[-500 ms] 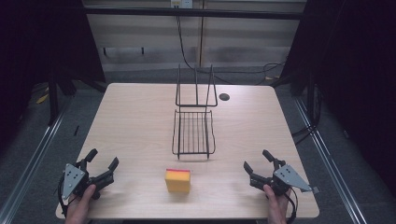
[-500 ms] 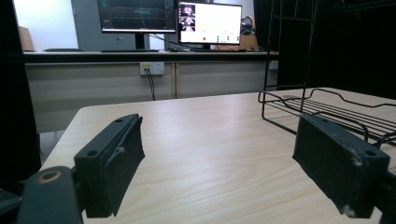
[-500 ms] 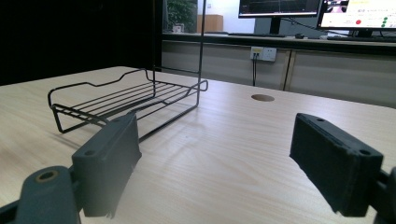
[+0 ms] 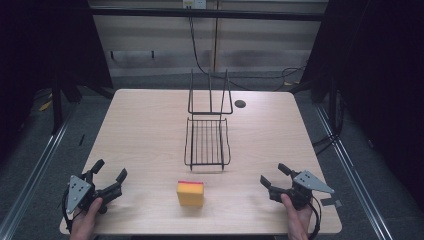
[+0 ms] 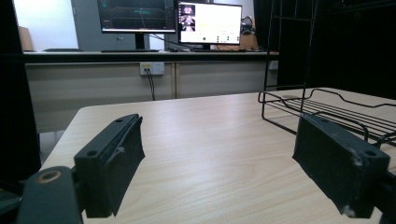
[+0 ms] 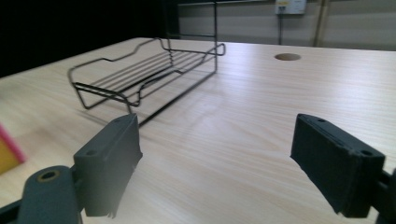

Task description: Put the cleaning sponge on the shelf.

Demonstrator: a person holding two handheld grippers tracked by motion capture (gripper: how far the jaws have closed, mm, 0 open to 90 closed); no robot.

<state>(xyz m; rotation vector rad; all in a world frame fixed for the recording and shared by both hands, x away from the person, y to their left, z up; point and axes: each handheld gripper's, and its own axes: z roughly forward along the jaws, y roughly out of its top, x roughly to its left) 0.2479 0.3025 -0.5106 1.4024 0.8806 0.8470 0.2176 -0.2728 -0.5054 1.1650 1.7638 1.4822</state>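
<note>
Yellow sponge with a pink top edge sits on the counter between the wide-open, empty left tool and right tool, while the left gripper view adds monitors beyond the wire rack.

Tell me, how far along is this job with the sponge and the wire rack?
It looks barely begun. Nothing appears done: the yellow sponge lies on the table in front of the wire rack, apart from it, and the rack holds nothing. Nothing is in hand either: the left gripper and right gripper rest open near the table's front corners, either side of the sponge. Probably left: grasping the sponge and moving it, perhaps into the rack.
</note>
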